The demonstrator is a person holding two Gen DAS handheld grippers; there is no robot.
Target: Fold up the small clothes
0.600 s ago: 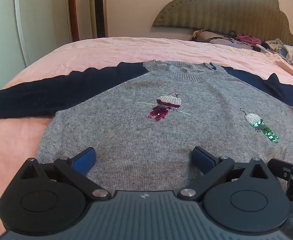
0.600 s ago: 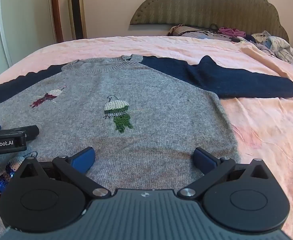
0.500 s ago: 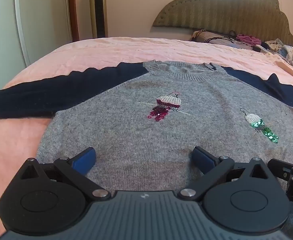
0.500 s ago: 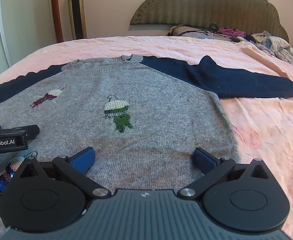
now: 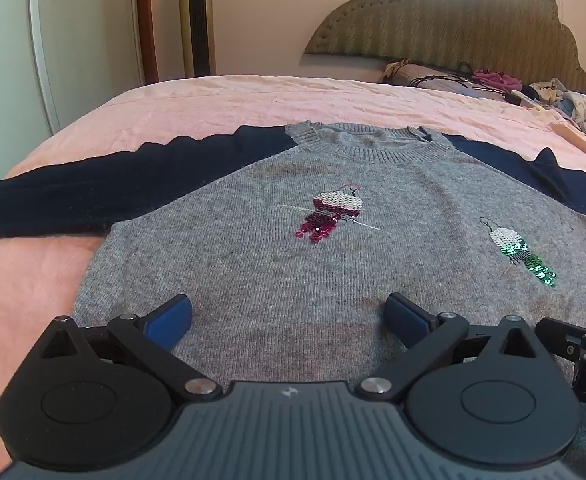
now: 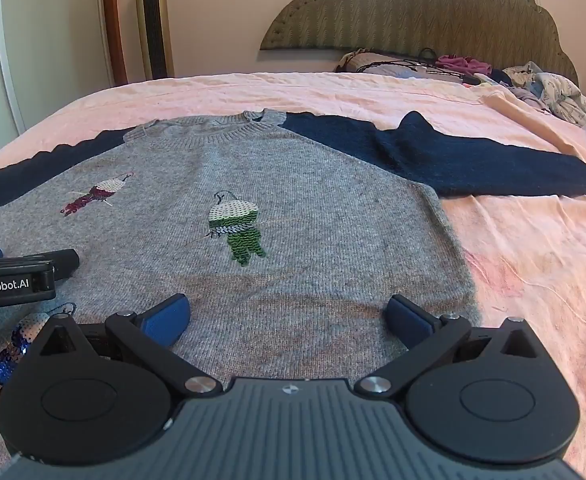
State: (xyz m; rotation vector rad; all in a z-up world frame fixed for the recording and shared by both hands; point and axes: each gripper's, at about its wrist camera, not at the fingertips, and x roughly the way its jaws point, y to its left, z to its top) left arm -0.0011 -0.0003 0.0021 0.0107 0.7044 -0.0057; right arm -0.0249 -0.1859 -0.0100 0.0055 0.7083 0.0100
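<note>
The sweater (image 5: 293, 272) is spread flat on the bed (image 5: 253, 100), sleeves out sideways; both grippers' fingers (image 5: 169, 316) are held wide above its near hem, nothing gripped.

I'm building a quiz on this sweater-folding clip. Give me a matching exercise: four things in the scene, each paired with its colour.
Things:
1. sweater body
2. sweater sleeves
3. bedsheet
4. gripper pads

Colours:
A. pink
B. bright blue
C. grey
D. dark navy

Pairs: 1-C, 2-D, 3-A, 4-B
</note>
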